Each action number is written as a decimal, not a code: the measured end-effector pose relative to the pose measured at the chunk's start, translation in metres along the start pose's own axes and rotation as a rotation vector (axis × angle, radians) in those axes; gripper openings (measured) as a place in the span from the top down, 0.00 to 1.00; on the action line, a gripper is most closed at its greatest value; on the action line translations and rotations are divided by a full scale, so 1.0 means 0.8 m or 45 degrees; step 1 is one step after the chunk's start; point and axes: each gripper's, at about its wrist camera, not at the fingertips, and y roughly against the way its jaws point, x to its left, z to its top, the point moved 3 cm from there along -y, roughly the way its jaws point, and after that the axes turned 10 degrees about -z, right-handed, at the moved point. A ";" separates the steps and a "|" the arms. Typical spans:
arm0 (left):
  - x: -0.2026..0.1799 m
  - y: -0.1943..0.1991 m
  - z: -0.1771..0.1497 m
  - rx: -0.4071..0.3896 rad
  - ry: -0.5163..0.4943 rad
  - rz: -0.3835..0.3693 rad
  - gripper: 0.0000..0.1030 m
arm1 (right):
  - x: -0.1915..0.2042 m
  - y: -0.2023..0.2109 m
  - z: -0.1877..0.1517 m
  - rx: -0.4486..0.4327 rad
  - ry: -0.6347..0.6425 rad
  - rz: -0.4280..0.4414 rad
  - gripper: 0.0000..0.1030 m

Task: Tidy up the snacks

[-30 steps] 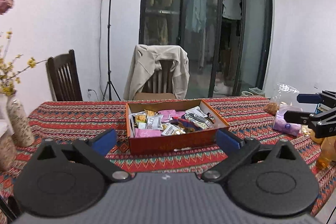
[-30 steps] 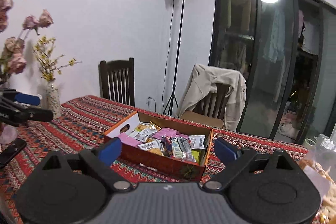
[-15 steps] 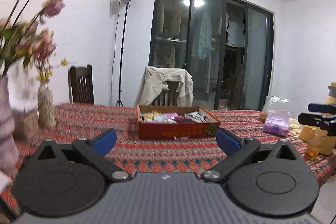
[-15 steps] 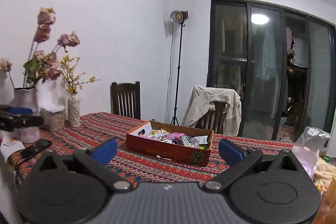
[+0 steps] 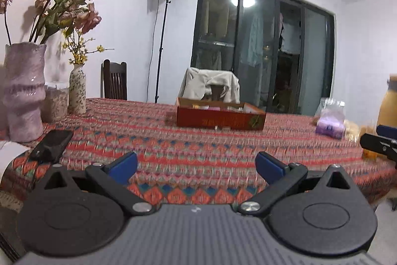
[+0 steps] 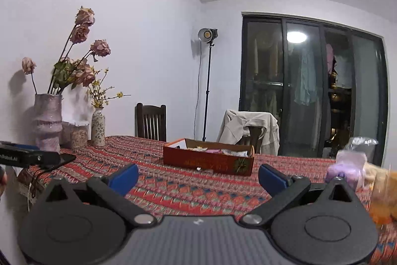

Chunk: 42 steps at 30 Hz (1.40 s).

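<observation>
We hold both tongs wide open and empty: the left gripper (image 5: 196, 167) has only tablecloth between its blue pads, and so does the right gripper (image 6: 198, 176), whose jaws have just been opening to their widest with nothing between them.

The snacks sit in the red box (image 5: 220, 119) at about 12 o'clock from the left gripper, well apart from it across the table (image 5: 173, 150). From the right gripper the box (image 6: 208, 162) lies at about 12 o'clock too, equally far off. Only the tops of the packets (image 6: 218, 150) show above the rim; from this low angle we cannot tell them apart.

We judge the packets light, soft and crinkly, with slick film that may slide between pads, and some contents may crush. A crimped end seam or a packet's flat middle looks the safest place to pinch, gently. The box itself looks like stiff card, light enough to skid if we nudge a wall.

There is plenty of bare cloth between us and the box. At 9 o'clock stand vases (image 5: 23, 93) and a phone (image 5: 50, 143) near the table edge; at 3 o'clock lie a purple pack (image 5: 331, 124) and bagged food. Both sides call for care.
</observation>
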 end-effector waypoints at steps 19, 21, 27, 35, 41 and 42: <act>-0.012 -0.008 -0.038 0.017 -0.088 0.081 0.00 | 0.026 -0.009 -0.094 0.101 -0.068 -0.042 0.00; -0.012 -0.008 -0.038 0.017 -0.088 0.079 0.00 | 0.027 -0.008 -0.091 0.098 -0.069 -0.037 0.00; -0.011 -0.006 -0.037 0.015 -0.088 0.076 0.00 | 0.031 -0.009 -0.084 0.093 -0.064 -0.021 0.00; -0.010 -0.006 -0.035 0.013 -0.086 0.075 0.00 | 0.035 -0.008 -0.084 0.089 -0.046 -0.020 0.00; -0.010 -0.004 -0.034 0.008 -0.093 0.072 0.00 | 0.032 -0.008 -0.082 0.082 -0.051 -0.024 0.00; -0.011 -0.004 -0.035 0.007 -0.095 0.072 0.00 | 0.031 -0.008 -0.082 0.082 -0.051 -0.025 0.00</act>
